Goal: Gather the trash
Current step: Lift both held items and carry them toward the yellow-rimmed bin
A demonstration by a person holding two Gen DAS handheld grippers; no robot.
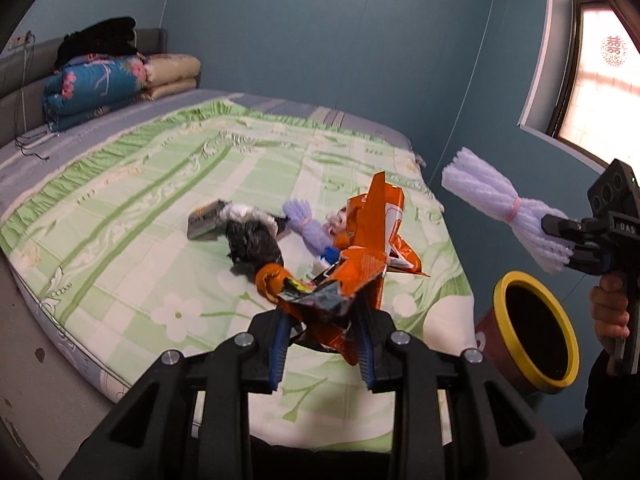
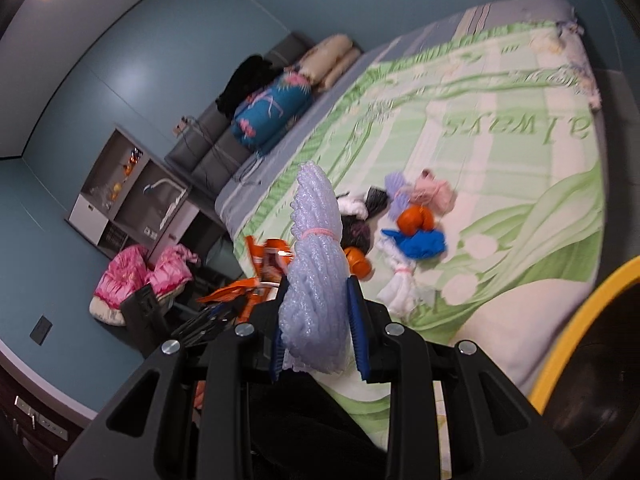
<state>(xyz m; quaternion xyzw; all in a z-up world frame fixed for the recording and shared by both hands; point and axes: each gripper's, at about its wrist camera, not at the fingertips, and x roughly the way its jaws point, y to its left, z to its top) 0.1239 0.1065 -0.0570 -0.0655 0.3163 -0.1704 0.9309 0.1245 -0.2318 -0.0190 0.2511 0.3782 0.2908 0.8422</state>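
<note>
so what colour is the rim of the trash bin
Yellow. The trash bin's rim shows best in the left wrist view, around a dark inside.

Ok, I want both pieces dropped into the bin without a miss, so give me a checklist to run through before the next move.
1. Left tongs gripping the orange snack wrapper: ok, pads pinch its lower end.
2. Right tongs gripping the lilac foam net bundle: ok, it sits between the blue pads.
3. Bin mouth open and free: ok, nothing across the yellow rim.
4. Either piece already over the bin mouth: not ok, both are short of it.
5. Room left inside the bin: cannot tell, the inside is dark.
6. Bed cleared of trash: not ok, several pieces remain.
</note>
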